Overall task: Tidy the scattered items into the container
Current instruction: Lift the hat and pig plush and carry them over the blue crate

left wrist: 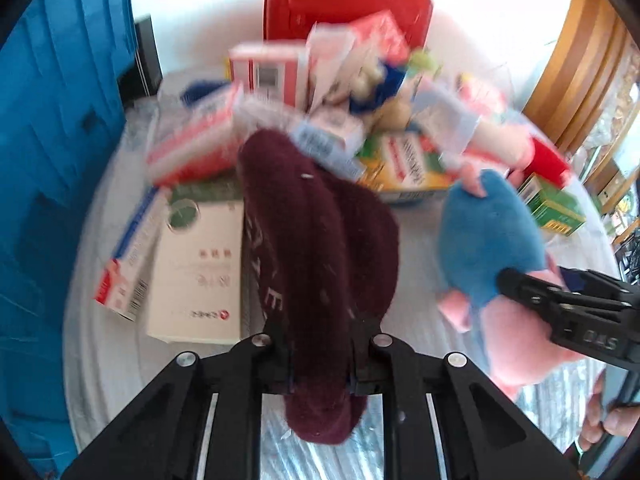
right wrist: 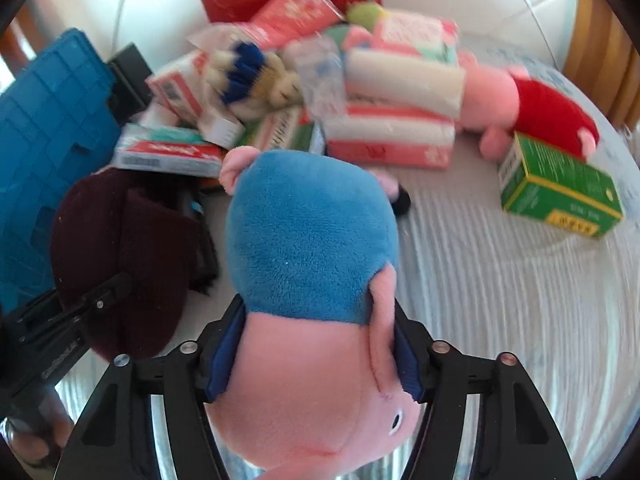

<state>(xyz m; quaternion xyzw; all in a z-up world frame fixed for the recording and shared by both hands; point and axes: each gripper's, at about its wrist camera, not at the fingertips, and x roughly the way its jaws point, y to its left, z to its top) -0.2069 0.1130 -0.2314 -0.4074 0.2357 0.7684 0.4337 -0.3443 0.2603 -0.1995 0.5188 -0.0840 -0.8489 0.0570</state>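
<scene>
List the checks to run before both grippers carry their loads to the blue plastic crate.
1. Left gripper shut on the maroon knitted beanie: ok.
2. Right gripper clamped on the pink plush pig in a blue shirt: ok, pads press its neck.
3. Beanie clear of the white cardboard box beside it: cannot tell.
4. Blue plastic crate in view at the left: ok.
5. Crate interior free: cannot tell, only its outer wall shows.
6. Grippers apart from each other: ok.
</scene>
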